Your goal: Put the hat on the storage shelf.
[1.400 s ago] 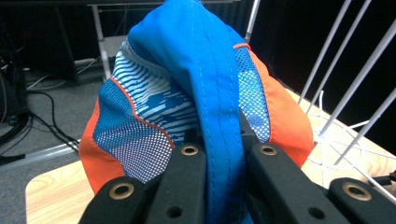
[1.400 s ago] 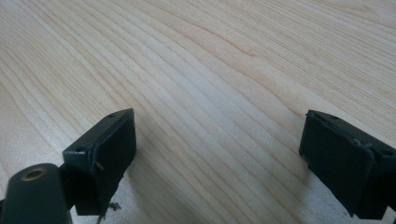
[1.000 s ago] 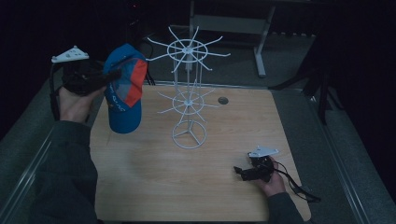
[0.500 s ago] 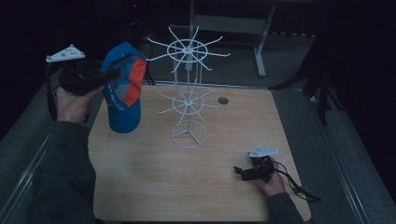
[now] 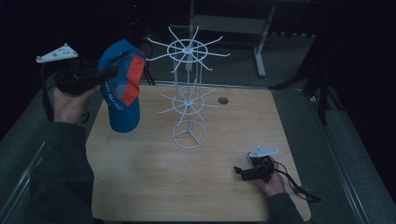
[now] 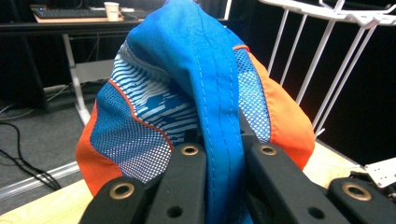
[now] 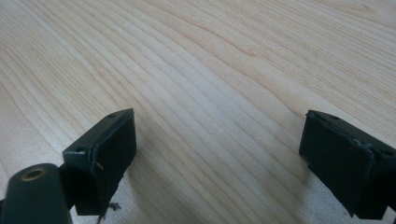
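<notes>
Cap (image 6: 205, 98) of blue mesh, orange-trimmed, is pinched in left gripper (image 6: 219, 154) jaws; right gripper (image 7: 219, 154) jaws gape empty.

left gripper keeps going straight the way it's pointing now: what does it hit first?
Probably the white wire rack. The left gripper, shut on the blue and orange cap, points right toward its upper prongs, which show just behind the cap in the left gripper view. Depth is unclear; it might pass in front.

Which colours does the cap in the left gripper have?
The cap is blue with orange panels and a white-striped patch, seen best in the left gripper view.
</notes>
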`<state>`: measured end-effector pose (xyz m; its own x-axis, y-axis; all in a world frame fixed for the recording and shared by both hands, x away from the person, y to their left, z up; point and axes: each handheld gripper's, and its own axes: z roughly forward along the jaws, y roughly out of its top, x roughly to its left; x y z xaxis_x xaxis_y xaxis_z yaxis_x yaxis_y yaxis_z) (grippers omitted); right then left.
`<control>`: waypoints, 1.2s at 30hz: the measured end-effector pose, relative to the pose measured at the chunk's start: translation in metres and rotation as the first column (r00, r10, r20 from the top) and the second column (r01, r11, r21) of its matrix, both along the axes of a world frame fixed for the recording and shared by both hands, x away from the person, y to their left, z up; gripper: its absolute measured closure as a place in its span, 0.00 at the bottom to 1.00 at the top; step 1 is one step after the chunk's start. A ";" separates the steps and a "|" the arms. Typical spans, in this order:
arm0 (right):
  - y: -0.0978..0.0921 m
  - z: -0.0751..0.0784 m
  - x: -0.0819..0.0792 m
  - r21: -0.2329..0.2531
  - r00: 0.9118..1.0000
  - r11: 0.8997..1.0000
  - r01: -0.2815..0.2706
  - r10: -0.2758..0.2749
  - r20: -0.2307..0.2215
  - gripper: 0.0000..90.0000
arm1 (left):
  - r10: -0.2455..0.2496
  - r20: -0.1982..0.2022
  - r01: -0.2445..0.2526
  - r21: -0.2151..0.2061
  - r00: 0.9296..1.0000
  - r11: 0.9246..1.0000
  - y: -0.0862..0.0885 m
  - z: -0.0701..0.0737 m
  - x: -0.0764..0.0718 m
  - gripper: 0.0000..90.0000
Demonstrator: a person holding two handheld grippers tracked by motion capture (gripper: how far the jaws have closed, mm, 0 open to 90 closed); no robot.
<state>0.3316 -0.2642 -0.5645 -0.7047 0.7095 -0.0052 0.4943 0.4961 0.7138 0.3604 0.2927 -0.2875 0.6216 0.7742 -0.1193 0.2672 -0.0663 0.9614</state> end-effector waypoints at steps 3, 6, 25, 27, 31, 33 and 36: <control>0.000 0.000 0.000 0.000 1.000 1.000 0.000 0.000 0.000 0.12 | -0.011 0.008 0.011 -0.010 1.000 1.000 0.001 0.001 -0.001 0.98; 0.000 0.000 0.000 0.000 1.000 1.000 0.000 0.000 0.000 0.12 | -0.013 0.009 0.013 -0.009 1.000 1.000 0.003 0.002 -0.002 0.98; 0.000 0.000 0.000 0.000 1.000 1.000 0.000 0.000 0.001 0.12 | -0.020 0.047 0.021 -0.033 0.999 0.999 0.007 0.019 -0.007 0.98; 0.000 0.000 0.000 0.000 1.000 1.000 0.000 0.000 0.000 0.12 | -0.019 0.050 0.021 -0.037 0.999 0.999 0.007 0.020 -0.006 0.98; 0.000 0.000 0.000 0.001 1.000 1.000 0.000 0.000 0.000 0.12 | -0.023 0.057 0.025 -0.043 0.998 0.999 0.007 0.023 -0.006 0.98; 0.000 0.000 0.000 0.000 1.000 1.000 0.000 0.000 0.000 0.12 | -0.025 0.060 0.027 -0.042 0.998 0.999 0.007 0.025 -0.006 0.98; 0.000 0.000 0.000 0.001 1.000 1.000 0.000 0.000 0.000 0.12 | -0.031 0.065 0.033 -0.040 0.997 0.999 0.006 0.027 -0.006 0.98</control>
<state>0.3316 -0.2642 -0.5646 -0.7046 0.7096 -0.0046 0.4944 0.4955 0.7142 0.3544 0.2987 -0.2605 0.6535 0.7489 -0.1095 0.2026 -0.0336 0.9787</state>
